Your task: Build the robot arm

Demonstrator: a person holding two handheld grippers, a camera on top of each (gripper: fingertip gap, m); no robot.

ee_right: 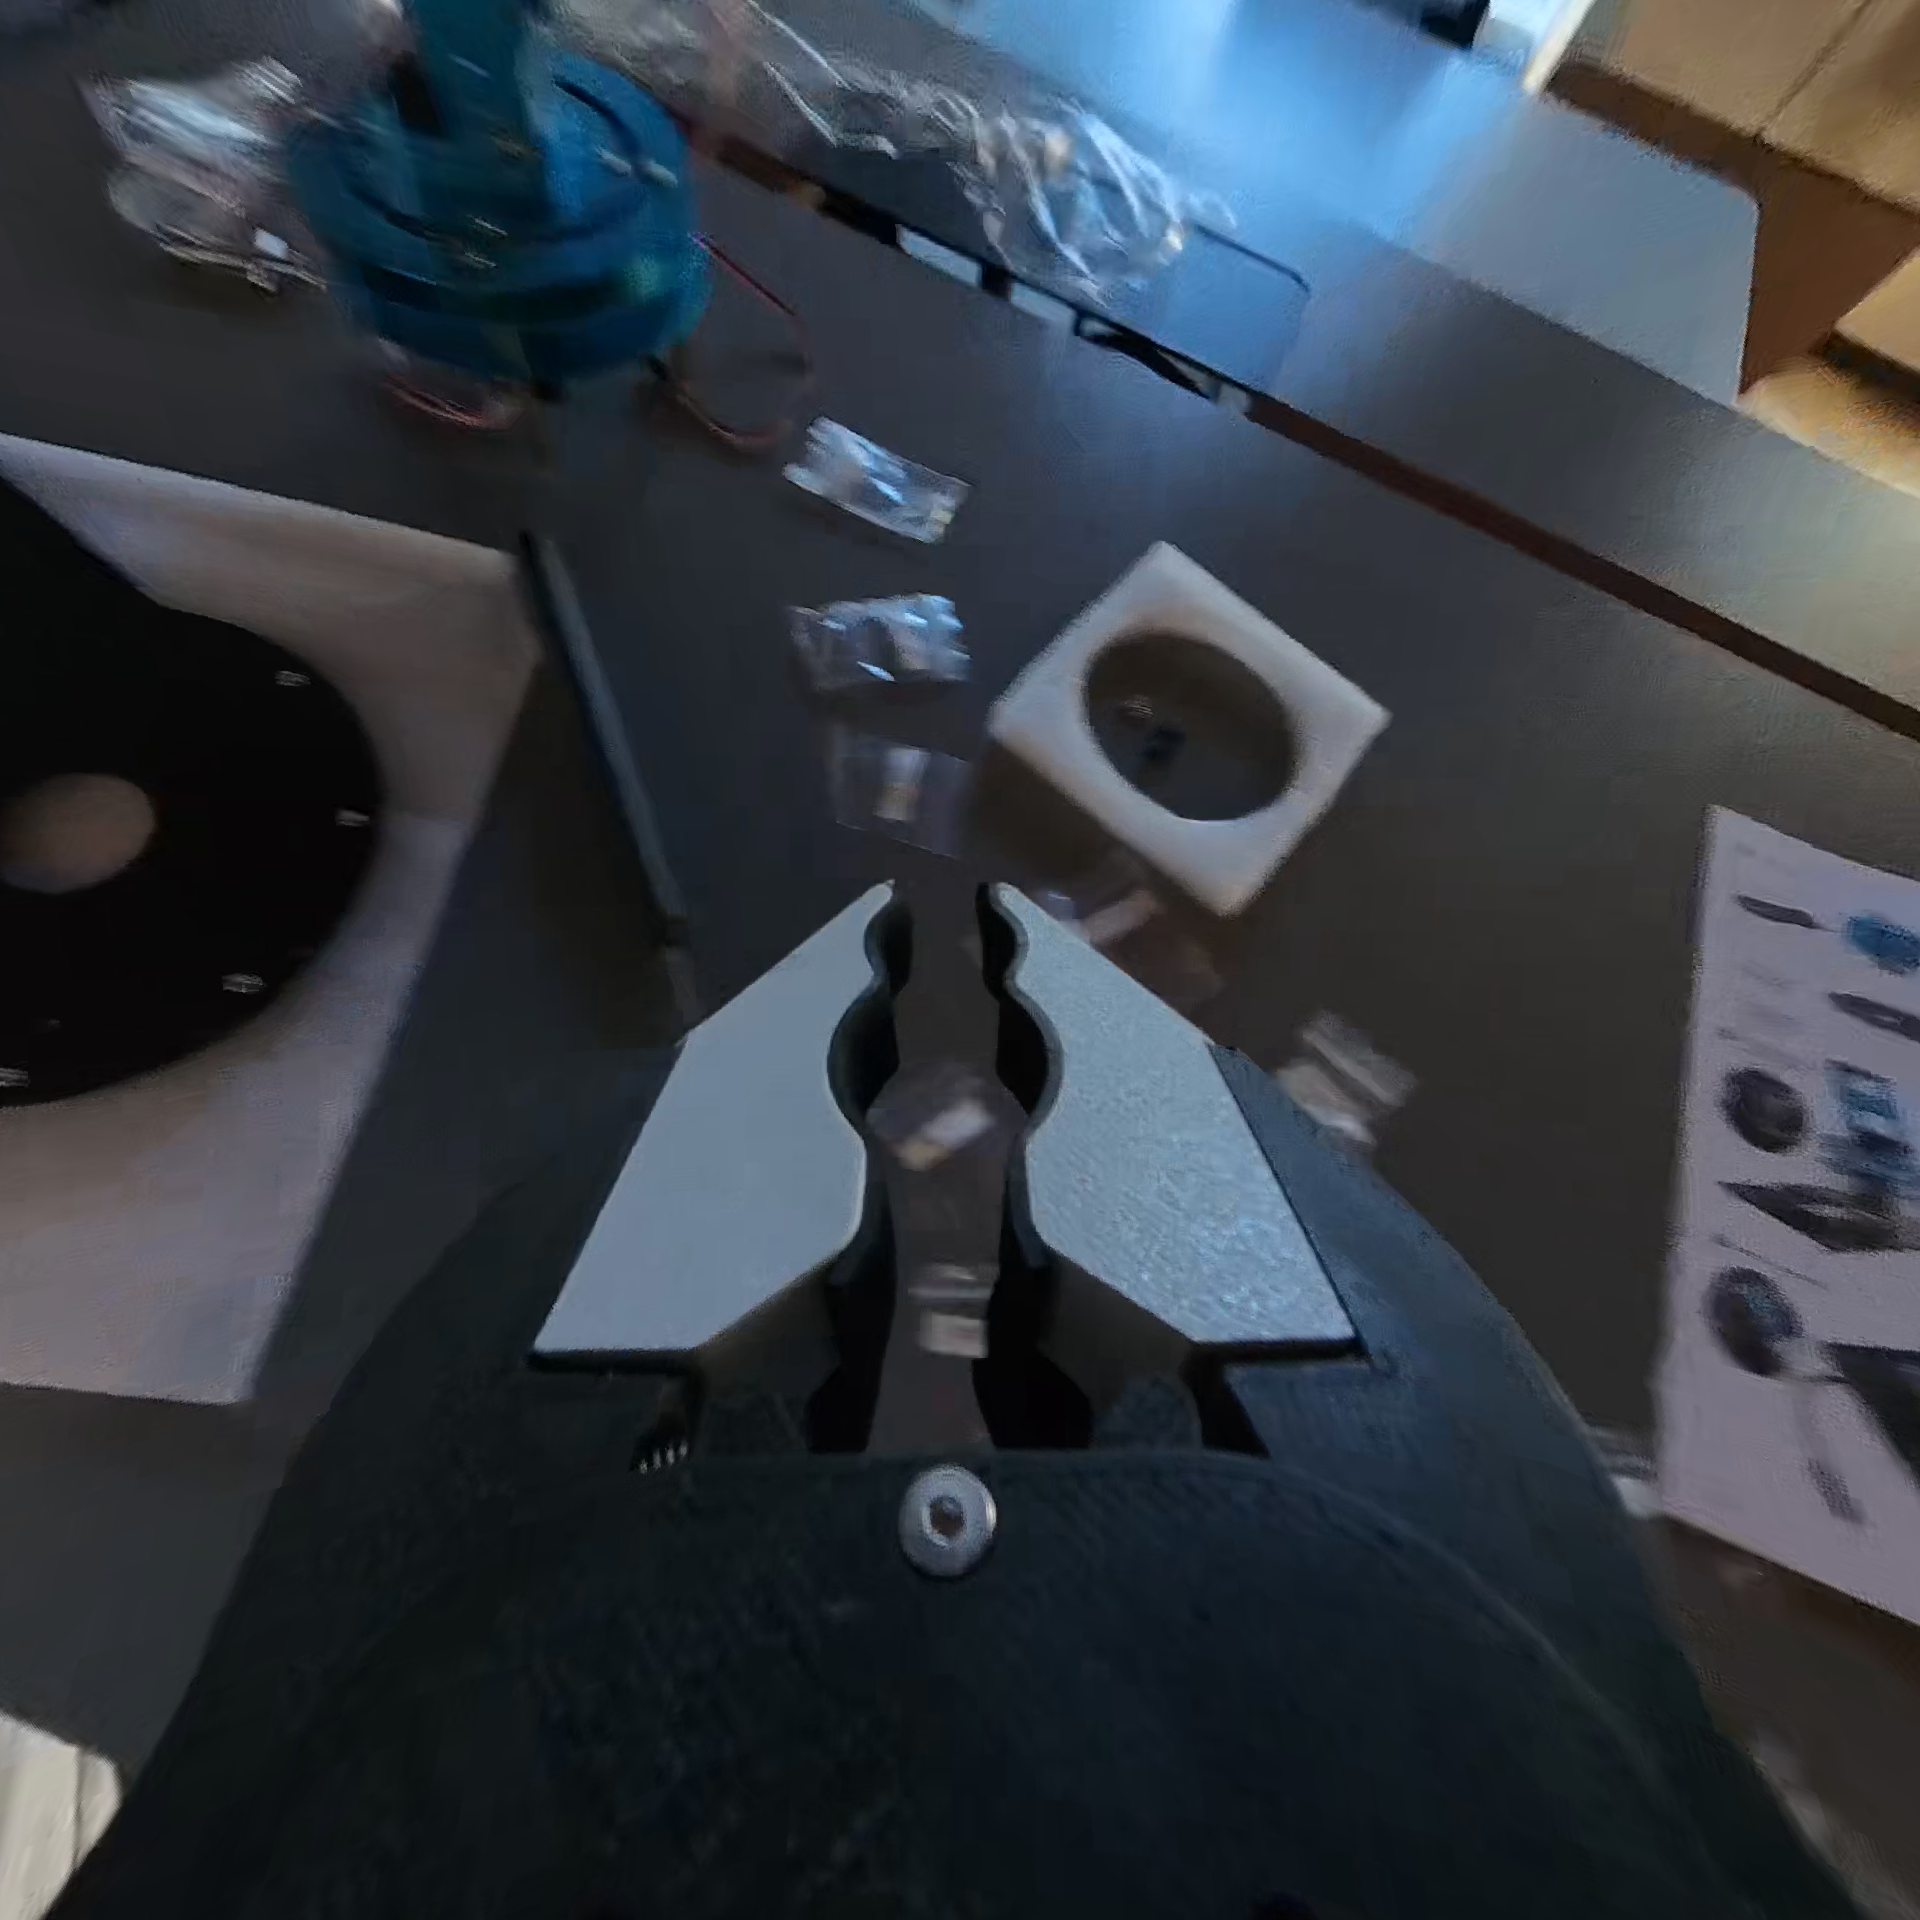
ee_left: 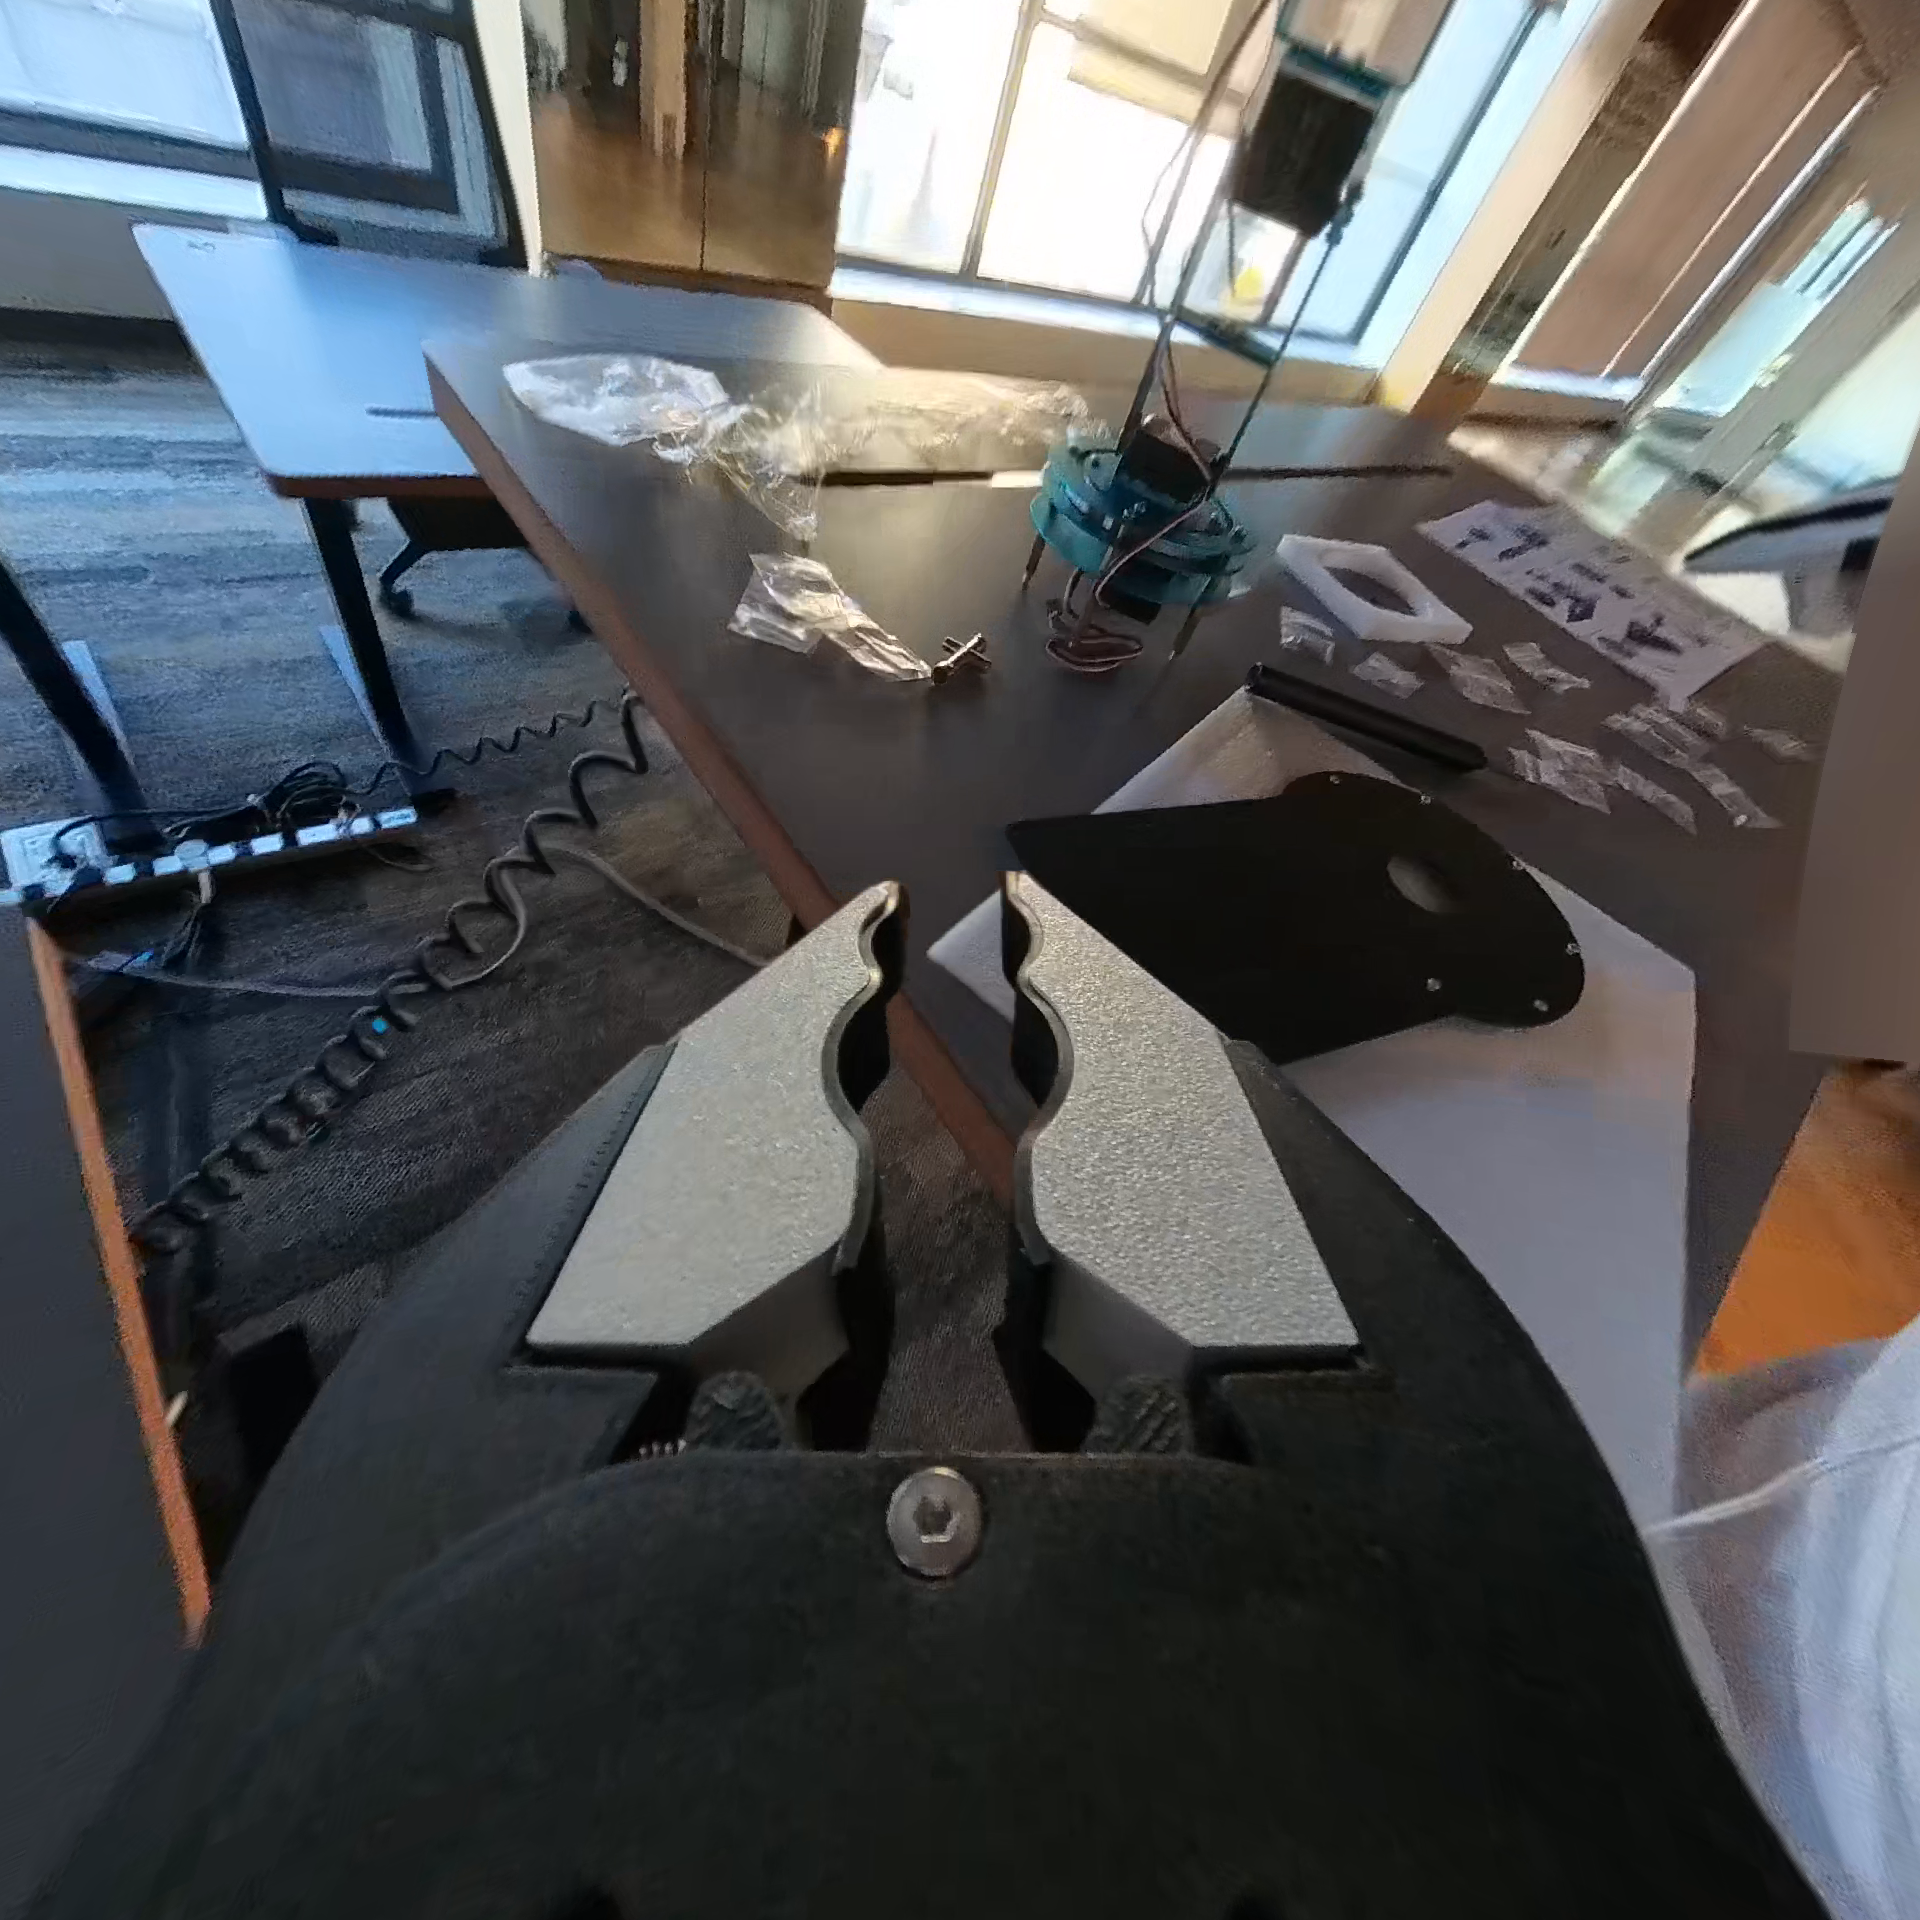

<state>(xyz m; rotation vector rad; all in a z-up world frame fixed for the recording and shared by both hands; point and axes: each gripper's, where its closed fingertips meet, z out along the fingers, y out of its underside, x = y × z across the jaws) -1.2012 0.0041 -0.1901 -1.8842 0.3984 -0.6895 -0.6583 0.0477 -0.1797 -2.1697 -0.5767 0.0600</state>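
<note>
L gripper (ee_left: 951,914) narrowly open, empty, by table (ee_left: 852,727) edge. R gripper (ee_right: 940,904) narrow gap, empty, over small bags (ee_right: 883,644) on table.

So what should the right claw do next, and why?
Probably dip a little lower. The right gripper hangs open and empty over small clear bags on the dark table, beside the white foam block. One small bag shows between its fingers, seemingly lying below them, not pinched.

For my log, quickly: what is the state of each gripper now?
Left gripper: open, holding nothing.
Right gripper: open, holding nothing.
</note>
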